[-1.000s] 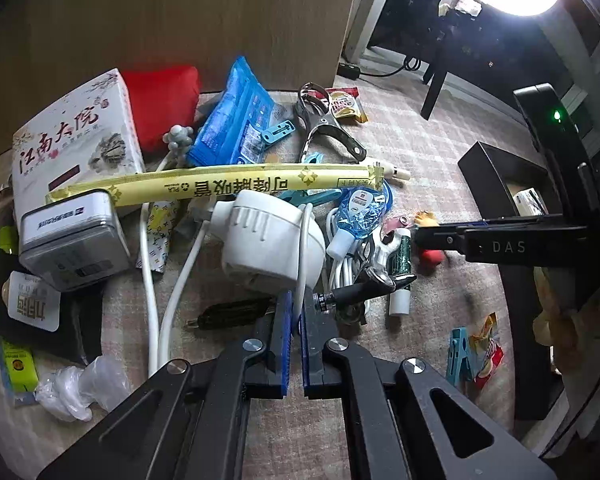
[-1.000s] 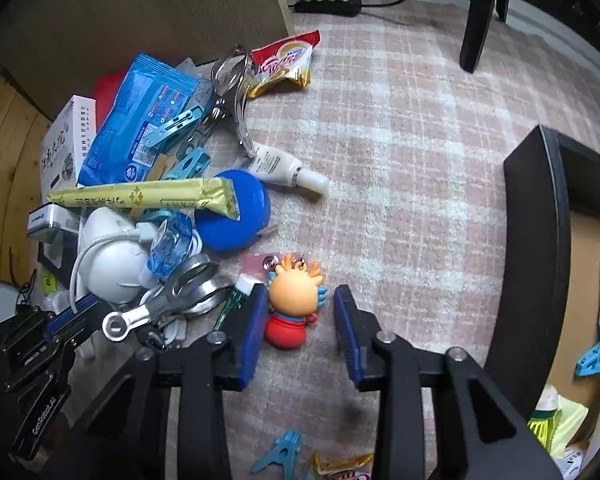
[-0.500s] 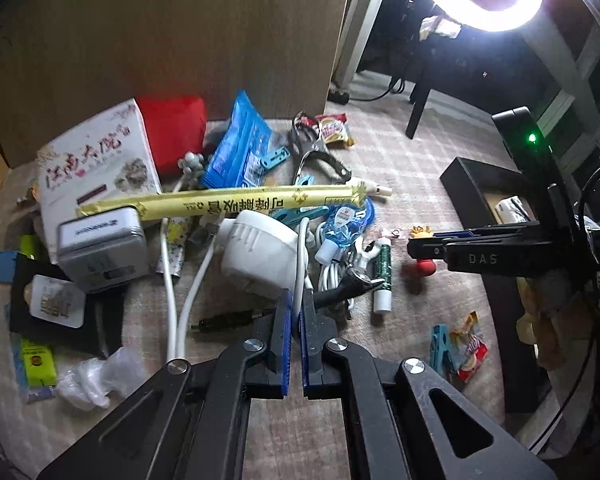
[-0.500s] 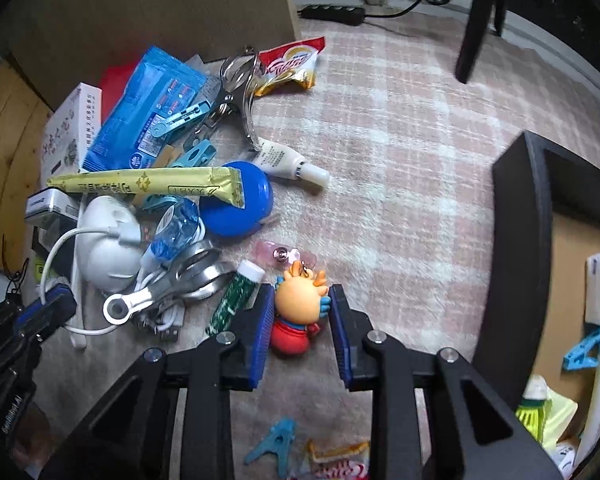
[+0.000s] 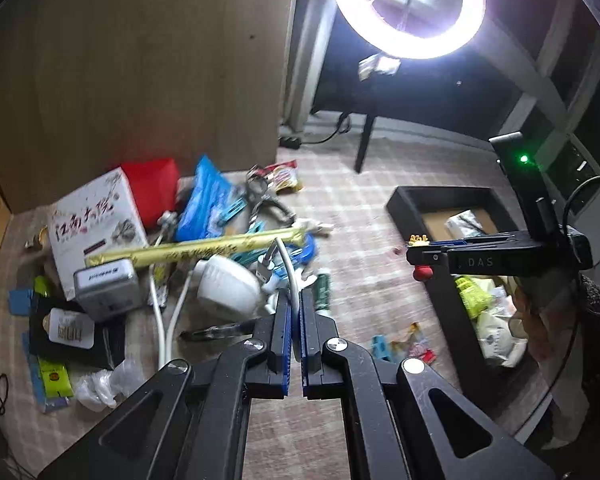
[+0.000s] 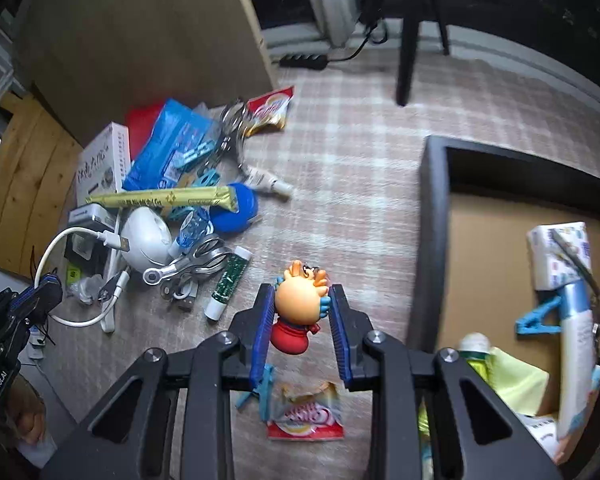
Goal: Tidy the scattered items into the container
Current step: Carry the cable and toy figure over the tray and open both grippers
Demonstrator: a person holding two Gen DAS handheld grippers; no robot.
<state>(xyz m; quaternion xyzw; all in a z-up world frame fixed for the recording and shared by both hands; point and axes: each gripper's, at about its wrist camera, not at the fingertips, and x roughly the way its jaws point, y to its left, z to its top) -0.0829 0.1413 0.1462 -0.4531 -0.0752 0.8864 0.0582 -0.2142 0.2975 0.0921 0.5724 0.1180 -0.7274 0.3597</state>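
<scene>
Lifting clear of the checked cloth, your right claw (image 6: 299, 310) now grips the small orange-headed doll in red (image 6: 298, 308) it merely straddled a second ago, so it's ready to carry to the black-walled container (image 6: 434, 216) just to its right. Your left claw (image 5: 295, 312), raised too, is clenched on the white USB cable (image 5: 288, 268) trailing from the pile.

Two snack packets (image 6: 269, 111) (image 6: 306, 414), one doll (image 6: 300, 300).
</scene>
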